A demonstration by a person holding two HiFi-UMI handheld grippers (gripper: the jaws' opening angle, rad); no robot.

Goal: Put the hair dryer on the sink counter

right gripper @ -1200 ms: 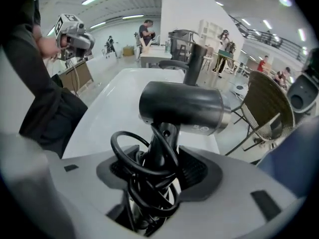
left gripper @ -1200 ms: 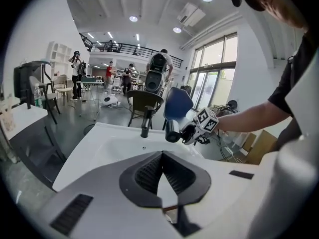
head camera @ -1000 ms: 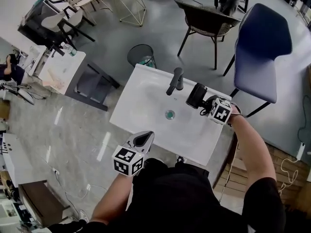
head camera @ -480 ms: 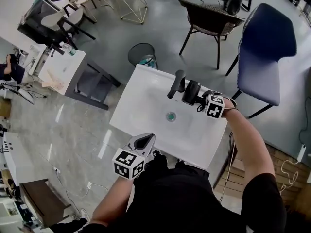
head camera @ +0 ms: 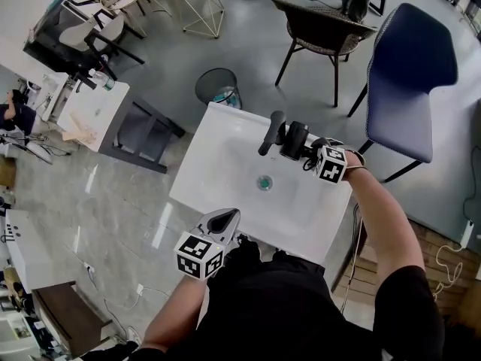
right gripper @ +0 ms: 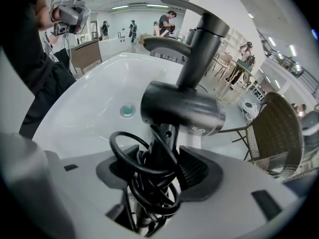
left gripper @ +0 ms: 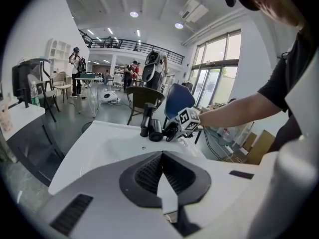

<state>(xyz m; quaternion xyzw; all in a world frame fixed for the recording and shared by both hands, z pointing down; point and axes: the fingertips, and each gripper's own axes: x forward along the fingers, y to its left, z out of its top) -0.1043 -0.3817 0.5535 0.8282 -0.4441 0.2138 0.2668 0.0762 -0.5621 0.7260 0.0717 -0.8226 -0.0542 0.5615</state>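
Note:
The black hair dryer (head camera: 294, 140) hangs just over the back right of the white sink (head camera: 218, 153), right beside the black faucet (head camera: 271, 128). My right gripper (head camera: 307, 153) is shut on its handle, with the coiled cord bunched between the jaws. In the right gripper view the hair dryer's barrel (right gripper: 182, 108) lies crosswise in front of the faucet (right gripper: 199, 49), above the basin drain (right gripper: 127, 111). My left gripper (head camera: 222, 218) hovers at the sink's near edge, shut and holding nothing. From the left gripper view the hair dryer (left gripper: 155, 130) shows next to the faucet (left gripper: 146, 117).
A blue chair (head camera: 409, 66) stands right of the sink and a wicker chair (head camera: 323, 28) behind it. A round bin (head camera: 218, 86) sits on the floor at the sink's far left corner. A white table (head camera: 94, 111) is further left.
My right gripper has carried the hair dryer left and slightly back, up against the faucet. The left gripper has stayed in place.

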